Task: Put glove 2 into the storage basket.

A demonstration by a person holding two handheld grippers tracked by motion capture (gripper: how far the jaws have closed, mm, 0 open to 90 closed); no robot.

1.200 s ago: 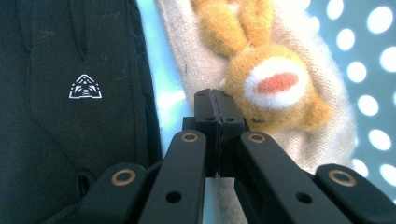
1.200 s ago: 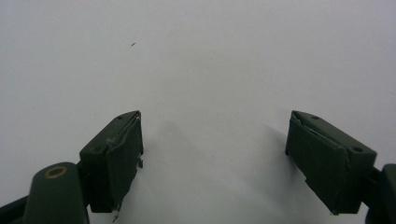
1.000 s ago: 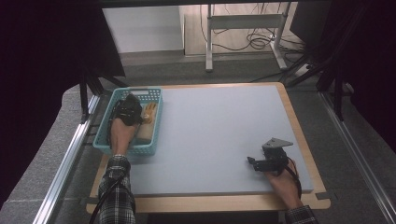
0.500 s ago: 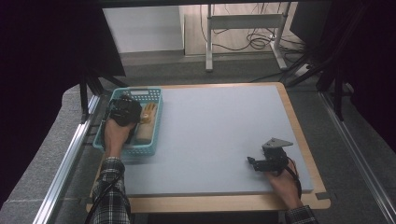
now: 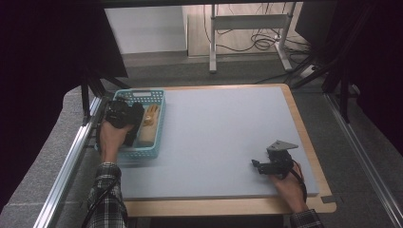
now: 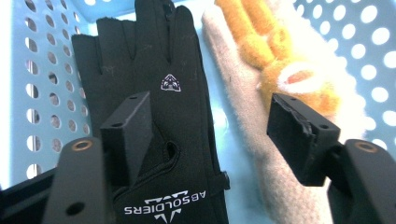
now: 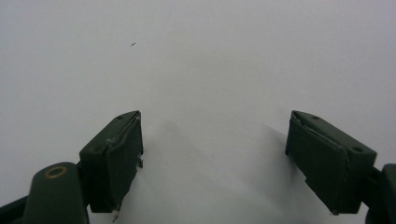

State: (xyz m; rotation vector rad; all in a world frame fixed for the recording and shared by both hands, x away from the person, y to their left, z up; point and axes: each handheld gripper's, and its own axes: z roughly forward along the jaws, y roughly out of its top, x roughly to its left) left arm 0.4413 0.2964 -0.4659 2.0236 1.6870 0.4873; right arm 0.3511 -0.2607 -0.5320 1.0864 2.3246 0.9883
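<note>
A light blue perforated basket (image 5: 154,95) sits at the table's left edge. Inside lie a black glove (image 6: 154,79) printed ABSOLDIERS and a cream and orange knitted glove (image 6: 261,79), side by side. My left gripper (image 5: 124,114) hovers over the basket, open, its jaws straddling the gap between the two gloves (image 6: 210,126); the left jaw is above the black glove. My right gripper (image 5: 273,164) rests low over the grey mat near the front right, open, with bare mat between its jaws (image 7: 215,140).
A grey mat (image 5: 223,133) covers a wooden board (image 5: 228,206). Metal rails run along both sides of the table (image 5: 71,161). A desk frame and cables stand on the floor beyond (image 5: 247,28).
My left gripper has shifted a little left and toward the near side inside the basket. The right gripper has stayed still.
</note>
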